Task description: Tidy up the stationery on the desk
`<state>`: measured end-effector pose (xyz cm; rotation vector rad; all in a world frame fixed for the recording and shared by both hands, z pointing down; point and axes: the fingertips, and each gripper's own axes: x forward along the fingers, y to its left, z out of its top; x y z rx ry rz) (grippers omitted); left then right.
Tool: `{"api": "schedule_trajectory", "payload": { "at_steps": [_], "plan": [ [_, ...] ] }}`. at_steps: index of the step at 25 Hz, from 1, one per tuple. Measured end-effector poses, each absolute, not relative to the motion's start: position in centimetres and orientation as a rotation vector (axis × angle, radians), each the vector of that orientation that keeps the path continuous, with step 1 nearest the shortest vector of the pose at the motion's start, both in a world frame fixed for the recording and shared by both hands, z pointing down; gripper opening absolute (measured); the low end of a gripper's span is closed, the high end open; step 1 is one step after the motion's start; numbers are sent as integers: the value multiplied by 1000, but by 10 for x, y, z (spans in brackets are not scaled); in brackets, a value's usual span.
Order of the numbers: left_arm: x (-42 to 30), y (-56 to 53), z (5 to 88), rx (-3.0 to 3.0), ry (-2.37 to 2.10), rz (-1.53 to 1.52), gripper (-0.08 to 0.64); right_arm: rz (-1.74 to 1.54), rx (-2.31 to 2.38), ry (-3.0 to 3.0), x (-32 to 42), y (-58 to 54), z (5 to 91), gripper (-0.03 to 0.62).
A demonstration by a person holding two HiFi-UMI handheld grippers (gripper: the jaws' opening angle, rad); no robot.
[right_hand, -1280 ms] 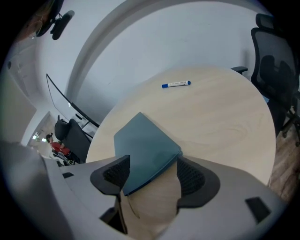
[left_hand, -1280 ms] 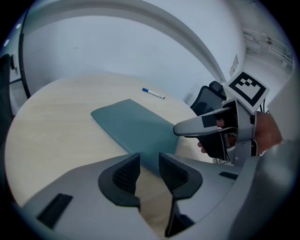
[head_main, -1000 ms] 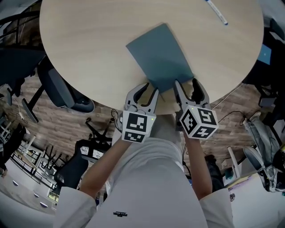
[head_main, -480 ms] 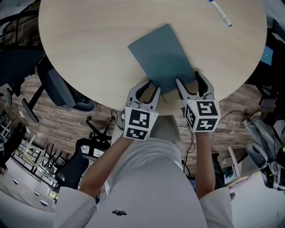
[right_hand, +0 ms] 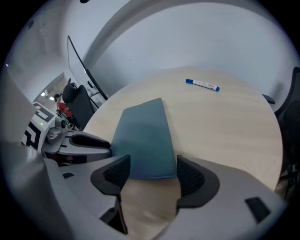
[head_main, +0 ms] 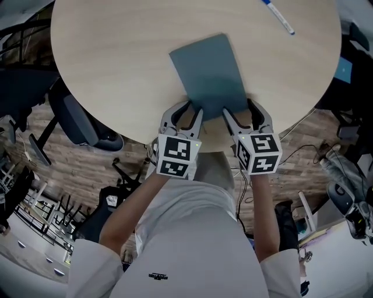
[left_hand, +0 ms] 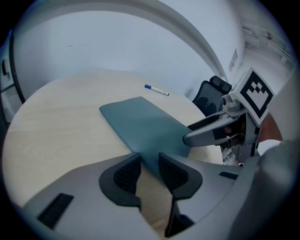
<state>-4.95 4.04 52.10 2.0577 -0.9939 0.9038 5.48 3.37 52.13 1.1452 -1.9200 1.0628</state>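
A flat teal pad (head_main: pixel 208 73) lies on the round wooden table (head_main: pixel 116 70), its near edge close to the table's rim. My left gripper (head_main: pixel 189 110) is at the pad's near left corner, open with a narrow gap; that corner (left_hand: pixel 140 133) points into the gap. At the near right corner my right gripper (head_main: pixel 239 110) stands open wide, and the pad's near edge (right_hand: pixel 149 154) shows between its pads. A white pen with a blue cap (head_main: pixel 278 17) lies alone at the table's far right.
The table's near edge runs just under both grippers. A dark office chair (head_main: pixel 81 119) stands on the floor left of the table. Cables and bags lie on the floor at the right (head_main: pixel 344 174).
Both grippers have moved closer to the pad's near edge. The pad has turned slightly and now lies straighter towards me. The pen has not moved.
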Motion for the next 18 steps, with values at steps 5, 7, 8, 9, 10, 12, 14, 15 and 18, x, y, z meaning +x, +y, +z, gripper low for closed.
{"api": "schedule_trajectory", "payload": {
  "at_steps": [5, 7, 8, 9, 10, 12, 14, 15, 18],
  "plan": [
    [-64, 12, 520, 2074, -1061, 893, 130, 1111, 1139, -1939, 36, 42, 519, 299],
    [-68, 3, 520, 2084, -1074, 897, 130, 1133, 1153, -1947, 30, 44, 517, 299],
    [-69, 0, 520, 2092, -1078, 902, 130, 1141, 1157, -1948, 28, 44, 517, 299],
    [-71, -3, 520, 2102, -1081, 906, 130, 1147, 1158, -1950, 25, 45, 517, 299],
    [-72, -6, 520, 2110, -1084, 908, 130, 1153, 1156, -1953, 23, 45, 517, 299],
    [-73, -9, 520, 2119, -1087, 908, 130, 1166, 1149, -1961, 21, 46, 518, 299],
    [-74, -11, 520, 2119, -1082, 905, 130, 1172, 1141, -1965, 19, 47, 517, 299],
    [-75, -12, 520, 2120, -1078, 903, 130, 1172, 1137, -1966, 18, 47, 517, 299],
    [-77, -17, 520, 2119, -1082, 899, 130, 1184, 1124, -1973, 14, 46, 516, 299]
  ]
}}
